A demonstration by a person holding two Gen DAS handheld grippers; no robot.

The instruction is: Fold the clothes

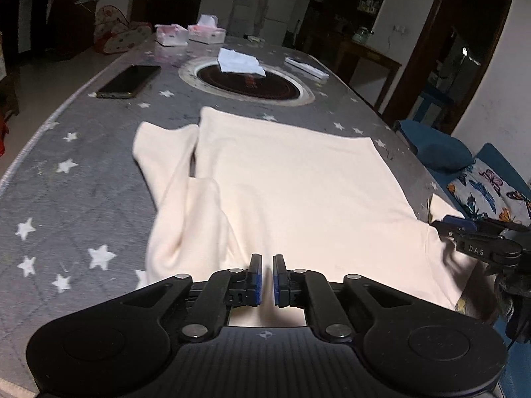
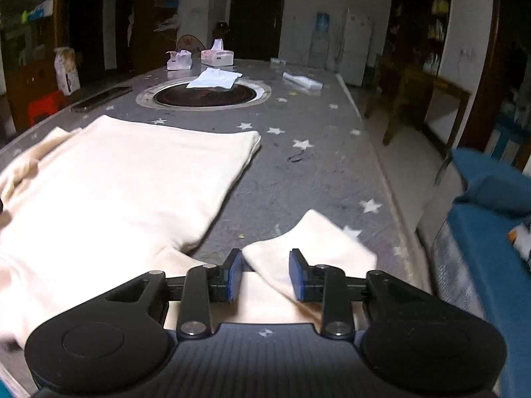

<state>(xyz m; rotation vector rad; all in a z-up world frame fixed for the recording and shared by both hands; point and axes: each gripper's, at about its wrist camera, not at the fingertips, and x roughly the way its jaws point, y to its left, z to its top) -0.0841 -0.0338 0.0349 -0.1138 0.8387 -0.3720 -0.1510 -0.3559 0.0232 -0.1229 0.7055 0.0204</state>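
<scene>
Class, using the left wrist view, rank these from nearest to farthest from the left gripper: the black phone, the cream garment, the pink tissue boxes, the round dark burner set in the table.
1. Cream garment, directly under and ahead of the left gripper.
2. Black phone, ahead to the left.
3. Round dark burner, centre of the table; close to the phone's distance.
4. Pink tissue boxes, far end.

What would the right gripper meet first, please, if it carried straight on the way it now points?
Most likely the cream garment's sleeve, which already lies between and just beyond the right gripper fingers; under it is the star-patterned table. Depth is hard to judge here.
</scene>
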